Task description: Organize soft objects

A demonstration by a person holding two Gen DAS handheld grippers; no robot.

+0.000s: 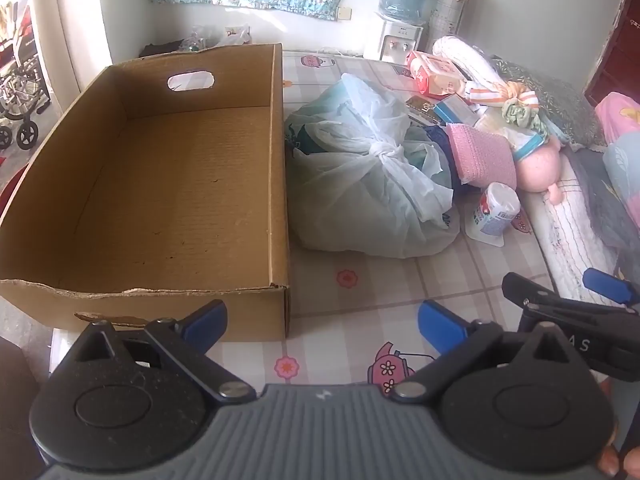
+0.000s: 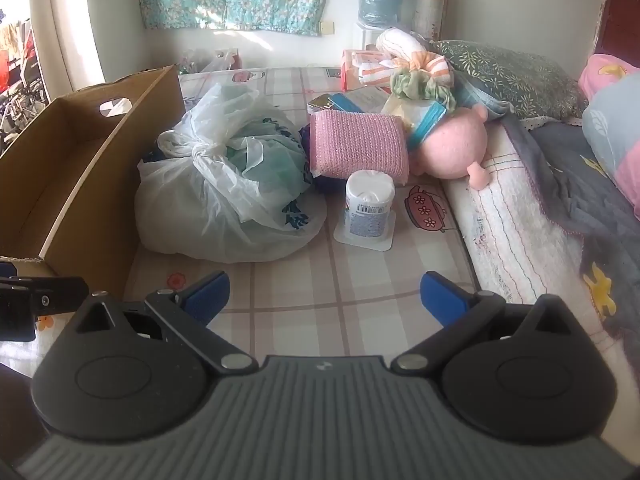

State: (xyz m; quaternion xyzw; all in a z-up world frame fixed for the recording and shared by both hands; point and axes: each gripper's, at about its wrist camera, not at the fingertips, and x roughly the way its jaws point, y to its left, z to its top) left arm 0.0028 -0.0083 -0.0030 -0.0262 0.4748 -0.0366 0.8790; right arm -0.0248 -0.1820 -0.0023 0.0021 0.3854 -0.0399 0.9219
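Nearby, cardboard box (image 1: 160,184), knotted bag (image 2: 224,192), both grippers' fingers spread.

Spread tongs (image 2: 324,300) face knotted plastic bag (image 2: 224,196).

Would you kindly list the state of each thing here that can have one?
cardboard box: open-topped, empty
plastic bag: knotted shut, full
white tub: upright, lid on
pink knit cloth: folded
pink plush toy: lying against the bedding
left claw: open, empty
right claw: open, empty
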